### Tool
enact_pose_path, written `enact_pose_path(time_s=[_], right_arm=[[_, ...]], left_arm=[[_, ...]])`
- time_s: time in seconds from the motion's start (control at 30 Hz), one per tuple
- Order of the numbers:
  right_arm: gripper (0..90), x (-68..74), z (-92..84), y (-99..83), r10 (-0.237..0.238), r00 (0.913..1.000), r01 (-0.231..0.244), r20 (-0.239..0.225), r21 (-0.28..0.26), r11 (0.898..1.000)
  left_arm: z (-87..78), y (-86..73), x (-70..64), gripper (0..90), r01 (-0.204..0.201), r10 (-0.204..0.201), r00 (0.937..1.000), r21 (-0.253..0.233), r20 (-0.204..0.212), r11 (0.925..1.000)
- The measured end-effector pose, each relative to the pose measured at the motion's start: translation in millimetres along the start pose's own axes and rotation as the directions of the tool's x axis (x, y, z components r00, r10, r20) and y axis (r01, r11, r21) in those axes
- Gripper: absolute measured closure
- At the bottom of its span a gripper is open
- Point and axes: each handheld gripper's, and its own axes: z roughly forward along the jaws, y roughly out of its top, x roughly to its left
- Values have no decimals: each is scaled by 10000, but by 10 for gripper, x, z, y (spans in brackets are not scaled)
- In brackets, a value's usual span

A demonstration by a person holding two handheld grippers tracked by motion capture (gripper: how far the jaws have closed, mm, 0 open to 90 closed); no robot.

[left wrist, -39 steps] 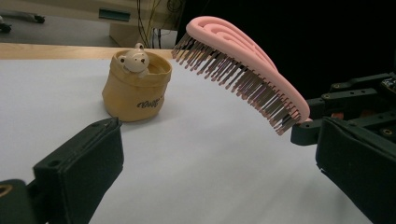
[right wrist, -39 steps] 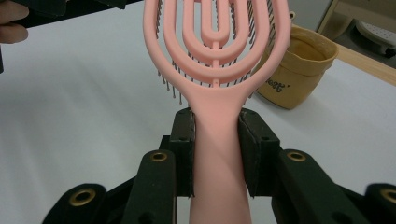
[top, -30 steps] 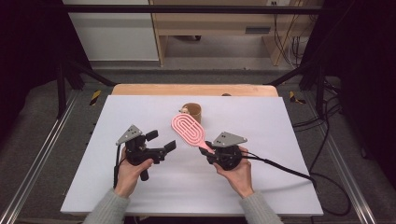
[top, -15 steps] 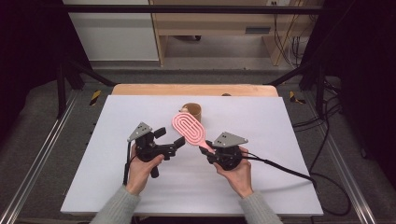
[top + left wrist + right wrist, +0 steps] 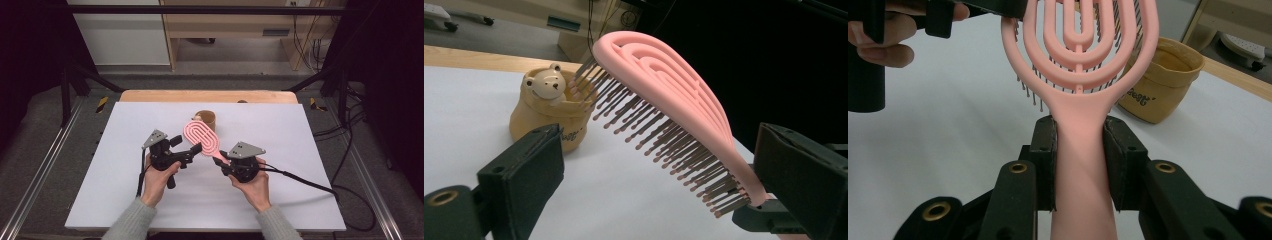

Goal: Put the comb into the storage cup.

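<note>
Brush (image 5: pixel 202 138): a pink hairbrush with an open, looped head, held above the white table (image 5: pixel 300 150) near its middle. Its long axis runs diagonally in the high view, with the handle low at the person's right and the head pointing up, away and to the left. In the left gripper view the bristles face down toward the table.

Right gripper (image 5: pixel 1080 165): clenched on the brush handle, one black jaw pressed to each side of it. The person's right hand (image 5: pixel 254 186) holds it from below.

Left gripper (image 5: pixel 192 150): jaws spread apart, grasping nothing. In its own view one jaw sits to each side of the brush head, and neither clearly touches it. The person's left hand (image 5: pixel 156 180) holds it, just left of the brush.

Pot (image 5: pixel 550 107): a small tan pot with a bear face on its rim, standing upright on the table just beyond the brush head. The brush tip hangs over its rim.

Table: a white sheet covers it, and a wooden strip shows along the far edge.
</note>
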Motion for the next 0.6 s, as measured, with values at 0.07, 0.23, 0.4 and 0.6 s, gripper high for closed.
enact_pose_path(time_s=[0.07,0.23,0.4,0.6], right_arm=[[693,2,4,-2,1,10000,-1,-29,-7,10000],[692,8,7,-4,-2,10000,2,-67,-50,10000],[692,16,10,-6,-1,9999,-1,-120,-135,9999],[692,26,19,-12,-8,9998,5,-214,-165,9999]], left_arm=[[17,-3,-4,72,77,-77,10000,-46,-42,10000],[54,-9,-19,133,256,-256,9997,-131,41,9996],[78,-16,-42,213,429,-429,9991,-164,32,9989],[80,-13,-51,295,600,-598,9981,-234,113,9979]])
